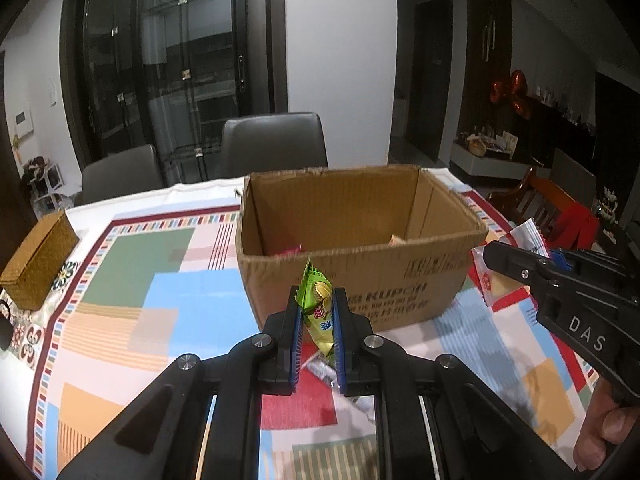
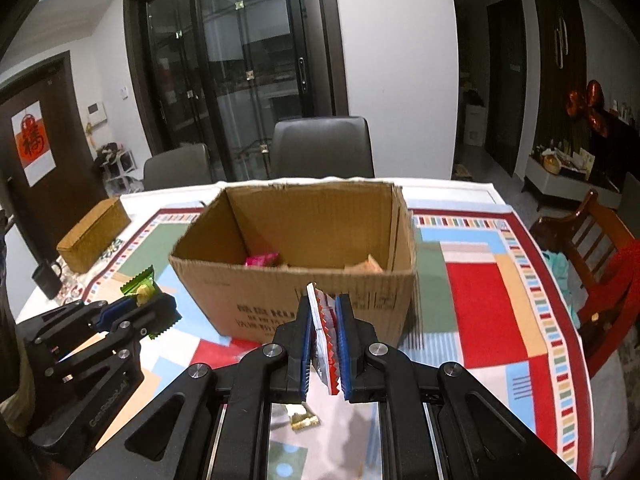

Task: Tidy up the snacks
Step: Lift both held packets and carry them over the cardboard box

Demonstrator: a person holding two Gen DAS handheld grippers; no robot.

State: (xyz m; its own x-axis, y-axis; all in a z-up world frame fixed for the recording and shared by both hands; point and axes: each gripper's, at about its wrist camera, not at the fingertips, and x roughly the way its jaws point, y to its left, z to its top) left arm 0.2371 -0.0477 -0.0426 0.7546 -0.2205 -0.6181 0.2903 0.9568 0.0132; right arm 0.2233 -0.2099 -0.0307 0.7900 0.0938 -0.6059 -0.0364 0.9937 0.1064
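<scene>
Left gripper [image 1: 316, 312] pinches a green foil snack packet [image 1: 317, 312] upright between its blue pads; right gripper [image 2: 325, 334] is clamped on a red-and-white plastic snack packet [image 2: 325, 330]. Both hang just before the open brown cardboard box [image 2: 280, 300] mid-table on the patterned multicoloured tablecloth [image 2: 480, 288], a pink wrapper [image 2: 262, 259] inside

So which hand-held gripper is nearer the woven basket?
Left. The left hand-held gripper, shut on a green snack packet, is on the woven basket's side of the cardboard box; the right hand-held gripper, holding a red-and-white packet, is farther over.
</scene>
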